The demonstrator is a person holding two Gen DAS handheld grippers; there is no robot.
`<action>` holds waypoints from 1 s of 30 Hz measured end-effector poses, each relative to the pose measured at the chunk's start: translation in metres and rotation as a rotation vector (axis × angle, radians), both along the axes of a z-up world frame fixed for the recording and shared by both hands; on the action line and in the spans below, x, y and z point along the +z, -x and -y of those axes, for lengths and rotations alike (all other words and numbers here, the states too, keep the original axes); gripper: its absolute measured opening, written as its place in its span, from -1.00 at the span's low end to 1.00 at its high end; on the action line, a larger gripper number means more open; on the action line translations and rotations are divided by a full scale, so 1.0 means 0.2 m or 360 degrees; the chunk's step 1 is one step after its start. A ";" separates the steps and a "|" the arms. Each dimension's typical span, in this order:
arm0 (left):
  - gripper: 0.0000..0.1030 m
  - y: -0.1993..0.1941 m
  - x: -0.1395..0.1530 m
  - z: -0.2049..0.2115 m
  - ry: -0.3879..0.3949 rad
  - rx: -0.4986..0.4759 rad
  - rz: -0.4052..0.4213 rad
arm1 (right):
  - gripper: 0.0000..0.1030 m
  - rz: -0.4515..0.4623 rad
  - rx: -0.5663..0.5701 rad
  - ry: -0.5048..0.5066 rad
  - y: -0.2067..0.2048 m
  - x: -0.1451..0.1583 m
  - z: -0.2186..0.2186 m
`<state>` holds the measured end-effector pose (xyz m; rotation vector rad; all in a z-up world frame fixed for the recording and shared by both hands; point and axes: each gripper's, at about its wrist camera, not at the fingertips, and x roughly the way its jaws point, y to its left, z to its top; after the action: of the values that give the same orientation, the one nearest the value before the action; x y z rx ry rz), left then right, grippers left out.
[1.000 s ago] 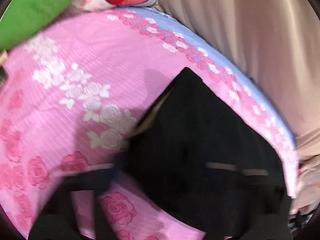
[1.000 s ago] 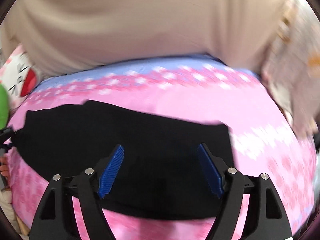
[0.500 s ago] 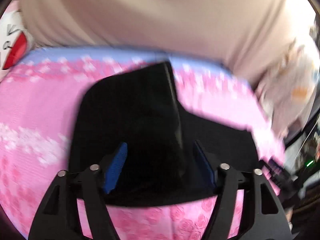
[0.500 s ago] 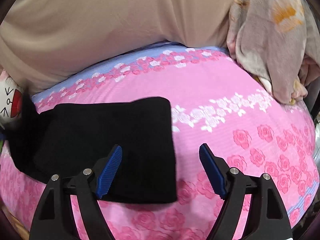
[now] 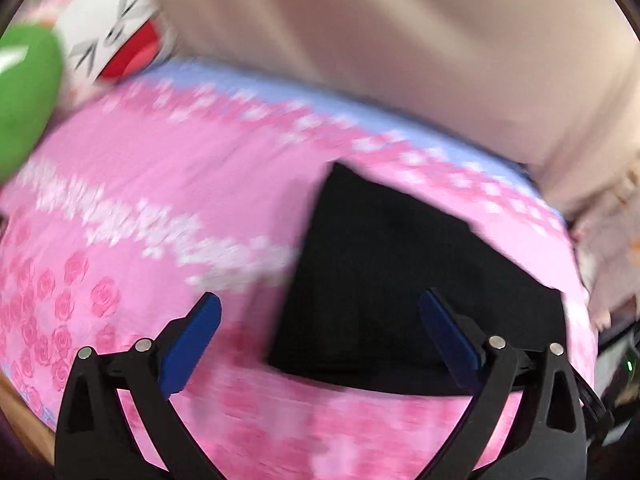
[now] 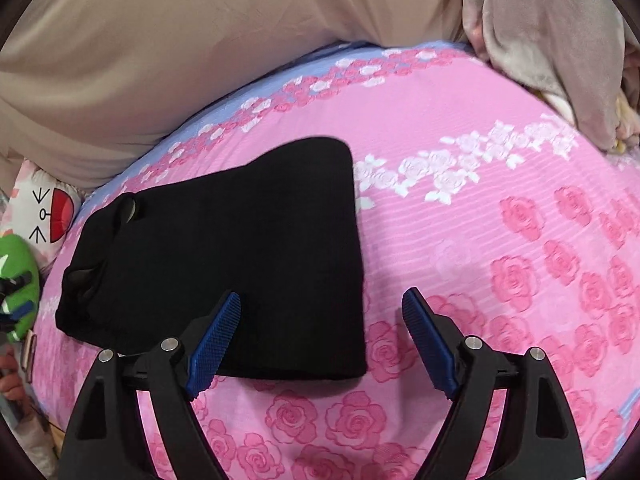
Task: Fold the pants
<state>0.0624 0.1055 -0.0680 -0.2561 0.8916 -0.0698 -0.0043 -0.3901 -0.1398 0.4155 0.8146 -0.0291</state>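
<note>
- Closest to me, my left gripper (image 5: 320, 332): jaws have just been opening and now stand wide apart with nothing pinched. A second ago black cloth filled the view right at the fingers; now the blue pads (image 5: 450, 338) hang clear above it, so the fabric is out of that grip.
- My right gripper (image 6: 321, 336) has also been opening a bit further, jaws apart, empty. Its left pad sits over the near right corner of the pants, the right pad over bare sheet.
- The black pants (image 6: 224, 264) lie flat as a folded block on the pink rose bedsheet (image 6: 500, 240). A second ago they stretched in a long strip across the right view; now they're much shorter, with a straight folded edge on the right.
- Left of the pants: a green plush toy (image 6: 18, 264) and a white cartoon-face cushion (image 6: 48, 212).
- Beyond the pants, past the sheet's blue border, a beige cover (image 6: 200, 60); far right of them, a crumpled grey blanket (image 6: 552, 40).
- Left view is smeared with motion blur.
</note>
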 end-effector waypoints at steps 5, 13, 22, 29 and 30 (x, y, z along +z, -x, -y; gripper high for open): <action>0.89 -0.23 -0.32 -0.07 0.0345 -0.0087 -0.0291 | 0.59 -0.0011 0.0022 -0.0069 -0.04 -0.02 -0.04; -0.64 -0.20 -0.18 0.03 0.0227 -0.0210 -0.0119 | -0.50 0.0106 0.0094 -0.0017 -0.08 0.15 -0.19; -0.42 0.13 -0.16 -0.03 -0.0227 -0.0167 -0.0206 | 0.00 -0.0039 0.0105 0.0289 0.05 0.13 -0.29; 0.79 0.37 0.09 -0.01 -0.0351 0.0012 0.0184 | 0.27 0.0192 0.0043 0.0296 0.25 0.38 -0.35; 0.79 0.40 0.14 0.06 -0.0455 0.0025 0.0293 | 0.37 0.0220 0.0147 0.0254 0.24 0.40 -0.43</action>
<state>-0.0181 0.0944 -0.0404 0.0105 0.7057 0.0481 -0.0515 -0.3045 -0.0589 0.2262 0.6891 0.0202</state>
